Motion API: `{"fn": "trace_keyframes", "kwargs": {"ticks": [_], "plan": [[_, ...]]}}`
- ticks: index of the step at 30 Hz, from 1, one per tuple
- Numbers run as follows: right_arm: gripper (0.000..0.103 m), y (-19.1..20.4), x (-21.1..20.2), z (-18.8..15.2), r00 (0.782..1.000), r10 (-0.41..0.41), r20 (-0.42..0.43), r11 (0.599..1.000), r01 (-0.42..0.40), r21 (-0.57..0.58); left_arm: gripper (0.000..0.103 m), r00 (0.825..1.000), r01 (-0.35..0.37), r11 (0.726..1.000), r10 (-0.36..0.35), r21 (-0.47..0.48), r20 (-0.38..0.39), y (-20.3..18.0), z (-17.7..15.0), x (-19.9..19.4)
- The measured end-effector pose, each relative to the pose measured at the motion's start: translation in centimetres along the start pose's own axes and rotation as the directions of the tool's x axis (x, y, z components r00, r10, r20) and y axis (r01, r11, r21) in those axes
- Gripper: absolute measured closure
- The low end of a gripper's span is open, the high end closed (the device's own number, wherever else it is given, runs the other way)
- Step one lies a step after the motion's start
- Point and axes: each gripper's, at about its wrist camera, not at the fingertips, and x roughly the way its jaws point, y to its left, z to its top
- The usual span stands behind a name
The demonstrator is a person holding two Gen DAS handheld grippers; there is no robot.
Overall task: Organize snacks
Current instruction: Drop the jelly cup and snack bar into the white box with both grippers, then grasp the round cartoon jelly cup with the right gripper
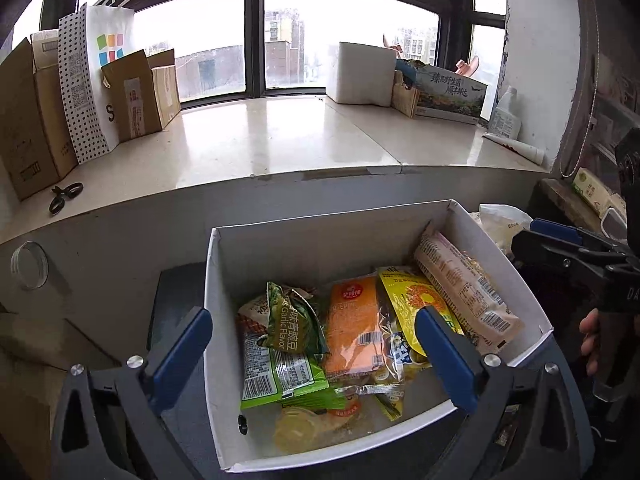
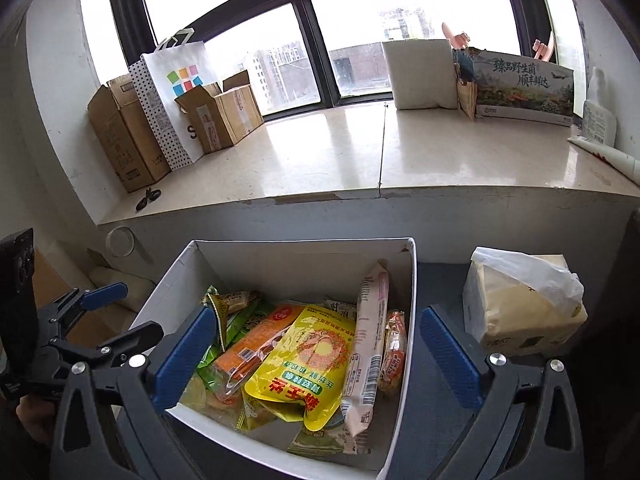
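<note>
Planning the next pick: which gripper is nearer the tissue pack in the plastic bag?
Right. The right gripper hovers over the white box, its right finger beside the tissue pack; the left gripper sits at the box's far left side.

Bright daylight from window (image 1: 256, 36), overexposed; sill (image 1: 280, 136) glare; fisheye edges bent, dark.

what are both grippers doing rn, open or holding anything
Left gripper: open, holding nothing, above the white box.
Right gripper: open, holding nothing.
</note>
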Motion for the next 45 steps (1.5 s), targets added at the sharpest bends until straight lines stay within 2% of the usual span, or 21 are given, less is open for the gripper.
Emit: {"fn": "trace_keyframes", "kwargs": {"ticks": [3,7,12,16,21,23,25,28,30,32,33,34,35,37,38,42,45], "plan": [[0.0,0.9,-2.5,-0.9,0.998,0.046,0.035,0.998,-0.044,-0.04,0.0,0.999,0.04,0.999,-0.04,0.002,0.015,-0.9,-1.0,-2.1],[0.0,1.7,-6.6,-2.8,0.997,0.051,0.064,0.995,-0.045,-0.091,0.0,0.997,0.038,0.999,-0.04,0.025,0.063,-2.6,-2.9,-6.1],[0.0,1.8,-12.0,-6.8,0.99,0.09,0.104,0.994,-0.083,-0.068,0.0,0.989,0.096,0.995,-0.094,-0.014,0.115,-3.8,-5.4,-10.8],[0.0,1.3,-14.0,-11.2,0.994,0.083,0.076,0.996,-0.08,-0.032,0.0,0.984,0.095,0.995,-0.096,0.01,0.149,-5.3,-8.0,-13.8],[0.0,0.8,-12.5,-15.4,0.999,0.039,-0.004,0.999,-0.039,-0.019,0.0,0.984,0.103,0.994,-0.107,0.034,0.144,-7.0,-11.0,-15.6],[0.0,0.5,-10.5,-16.0,0.997,0.022,-0.069,0.999,-0.025,-0.033,0.0,0.985,0.097,0.995,-0.101,0.038,0.138,-7.3,-12.1,-16.1],[0.0,0.2,-8.3,-16.2,0.993,-0.011,-0.12,0.999,0.005,-0.052,0.0,0.986,0.092,0.995,-0.096,0.031,0.138,-7.4,-13.1,-16.4],[0.0,-0.6,-4.5,-15.9,0.981,-0.018,-0.194,0.999,0.008,-0.049,0.0,0.991,0.069,0.997,-0.071,0.021,0.116,-7.3,-14.4,-16.4],[0.0,-1.0,-2.3,-15.6,0.972,-0.032,-0.235,0.999,0.021,-0.049,0.0,0.992,0.081,0.997,-0.081,0.004,0.1,-6.9,-15.2,-16.5],[0.0,-1.2,-0.5,-15.4,0.961,-0.096,-0.26,0.993,0.076,-0.086,0.0,0.992,0.092,0.996,-0.09,-0.017,0.093,-6.4,-16.1,-16.8],[0.005,-1.4,0.2,-15.3,0.955,-0.106,-0.276,0.993,0.086,-0.085,0.0,0.992,0.092,0.995,-0.09,-0.023,0.089,-6.2,-16.5,-16.9],[0.016,-1.6,0.8,-15.2,0.952,-0.093,-0.29,0.995,0.075,-0.073,0.0,0.992,0.089,0.996,-0.086,-0.025,0.087,-6.0,-16.9,-17.1],[0.023,-1.8,1.2,-15.2,0.951,-0.083,-0.297,0.996,0.066,-0.066,0.0,0.993,0.079,0.996,-0.076,-0.03,0.085,-5.7,-17.3,-17.2],[0.052,-2.0,2.1,-15.3,0.937,-0.129,-0.324,0.991,0.108,-0.082,0.0,0.995,0.068,0.997,-0.064,-0.044,0.077,-5.2,-17.8,-17.3],[0.052,-2.0,2.6,-15.4,0.929,-0.148,-0.339,0.988,0.126,-0.086,0.0,0.996,0.066,0.996,-0.062,-0.053,0.07,-4.9,-18.0,-17.2],[0.052,-2.1,2.1,-15.3,0.94,-0.096,-0.328,0.995,0.082,-0.056,0.0,0.996,0.062,0.995,-0.057,-0.084,0.064,-3.9,-18.4,-17.0],[0.052,-1.7,1.2,-15.4,0.947,-0.096,-0.307,0.995,0.078,-0.069,0.0,0.997,0.064,0.994,-0.059,-0.089,0.057,-3.7,-18.3,-16.6]]}}
